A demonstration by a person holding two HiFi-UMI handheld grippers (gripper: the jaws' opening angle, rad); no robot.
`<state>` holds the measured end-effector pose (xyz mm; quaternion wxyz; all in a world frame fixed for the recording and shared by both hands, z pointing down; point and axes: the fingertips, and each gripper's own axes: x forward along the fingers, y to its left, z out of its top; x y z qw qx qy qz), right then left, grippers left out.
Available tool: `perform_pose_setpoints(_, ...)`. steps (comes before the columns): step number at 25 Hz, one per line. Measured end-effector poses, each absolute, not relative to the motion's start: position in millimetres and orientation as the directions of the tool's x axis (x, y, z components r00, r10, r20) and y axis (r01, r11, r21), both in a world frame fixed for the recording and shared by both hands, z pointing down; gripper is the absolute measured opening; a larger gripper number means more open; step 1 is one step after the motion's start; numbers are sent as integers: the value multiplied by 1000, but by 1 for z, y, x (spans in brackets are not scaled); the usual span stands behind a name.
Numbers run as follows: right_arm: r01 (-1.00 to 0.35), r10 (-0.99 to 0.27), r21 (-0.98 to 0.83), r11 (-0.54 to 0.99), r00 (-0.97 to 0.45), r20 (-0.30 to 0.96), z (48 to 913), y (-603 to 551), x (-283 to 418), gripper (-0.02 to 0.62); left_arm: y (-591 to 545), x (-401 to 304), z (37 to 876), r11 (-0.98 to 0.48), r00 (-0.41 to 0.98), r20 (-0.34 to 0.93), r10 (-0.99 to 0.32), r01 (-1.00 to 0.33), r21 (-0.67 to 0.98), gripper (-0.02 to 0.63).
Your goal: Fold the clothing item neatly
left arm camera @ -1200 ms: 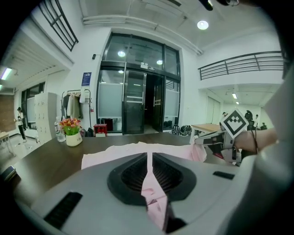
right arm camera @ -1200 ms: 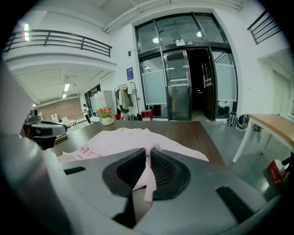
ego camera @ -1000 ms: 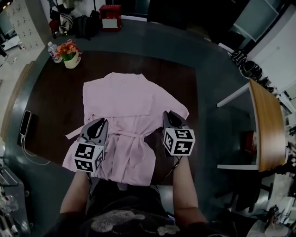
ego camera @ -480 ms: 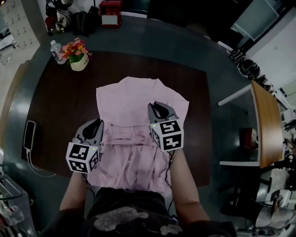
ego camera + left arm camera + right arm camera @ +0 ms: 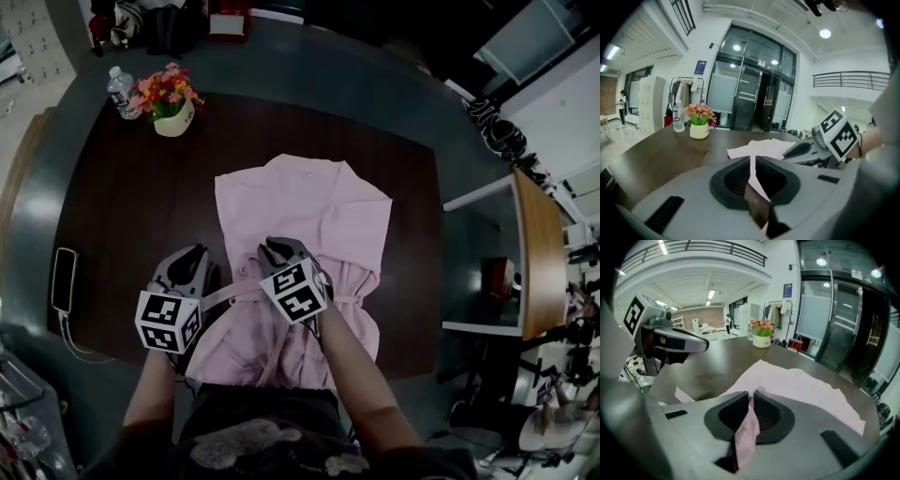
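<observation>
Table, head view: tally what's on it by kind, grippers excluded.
pink garment: 1
flower pot: 1
water bottle: 1
phone: 1
Total: 4

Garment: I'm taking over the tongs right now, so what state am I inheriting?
Left tongs: shut on a thin strip of the garment, at its left waist.
Right tongs: shut on a pinch of pink cloth near mid-waist.
Garment: on the table, collar far, hem at the near edge, lower half rumpled.
Done: spread out and gripped on both sides.
Left: no neat fold shows yet. Fold it and smooth the lower half.
</observation>
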<state>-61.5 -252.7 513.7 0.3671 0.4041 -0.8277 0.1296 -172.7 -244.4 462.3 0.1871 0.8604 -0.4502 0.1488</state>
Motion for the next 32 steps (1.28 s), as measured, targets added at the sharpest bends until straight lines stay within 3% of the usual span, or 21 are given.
perform_pose_setpoints(8,-736,-512,69,673,-397,761,543,-248,-89,26,-248,-190,472,-533,561,440,-701,-822,199,41)
perform_pose_setpoints(11,-718,-503,79,692,-401,765,545,-241,-98,87,-249,-194,474,-541,568,443,-694,-817,201,41)
perform_pose_setpoints(13,-723,-522,90,685,-401,753,540,-236,-101,89,-249,-194,477,-549,577,444,-685,-810,205,41)
perform_pose_setpoints(20,-880,-649,105,463,-256,716,523,-214,-46,89,-252,-186,482,-595,613,444,-653,-778,200,41)
perform_pose_setpoints(24,-940,-620,87,329,-146,771,542,-199,0,89,-251,-181,485,-600,617,447,-648,-775,200,41)
perform_pose_setpoints(29,-956,-562,-14,295,-185,807,566,-196,3,91,-243,-172,488,-587,602,463,-650,-785,198,41)
perform_pose_setpoints(32,-962,-582,47,268,-123,804,566,-209,7,89,-235,-169,489,-577,597,472,-648,-790,207,41)
